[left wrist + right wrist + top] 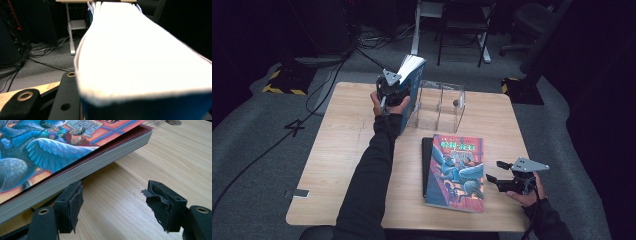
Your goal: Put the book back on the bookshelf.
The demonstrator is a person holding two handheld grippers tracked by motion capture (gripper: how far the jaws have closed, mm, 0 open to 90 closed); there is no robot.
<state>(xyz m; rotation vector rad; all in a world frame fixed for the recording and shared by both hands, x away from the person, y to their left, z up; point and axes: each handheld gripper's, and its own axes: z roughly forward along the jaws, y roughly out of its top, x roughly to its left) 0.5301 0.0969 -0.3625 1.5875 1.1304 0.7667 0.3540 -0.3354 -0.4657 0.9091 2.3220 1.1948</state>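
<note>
Left gripper: you are gripping the blue book upright beside the clear rack.
Right gripper: you are holding it open and empty, beside the colourful book.

Three books are counted: one blue-covered book held upright, one colourfully illustrated paperback, one black book beneath it. One clear acrylic divider rack is counted.

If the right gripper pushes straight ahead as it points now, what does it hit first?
Likely the illustrated book: the right gripper points at its near edge, jaws open. Its left jaw sits at the page edge; depth is uncertain.
</note>
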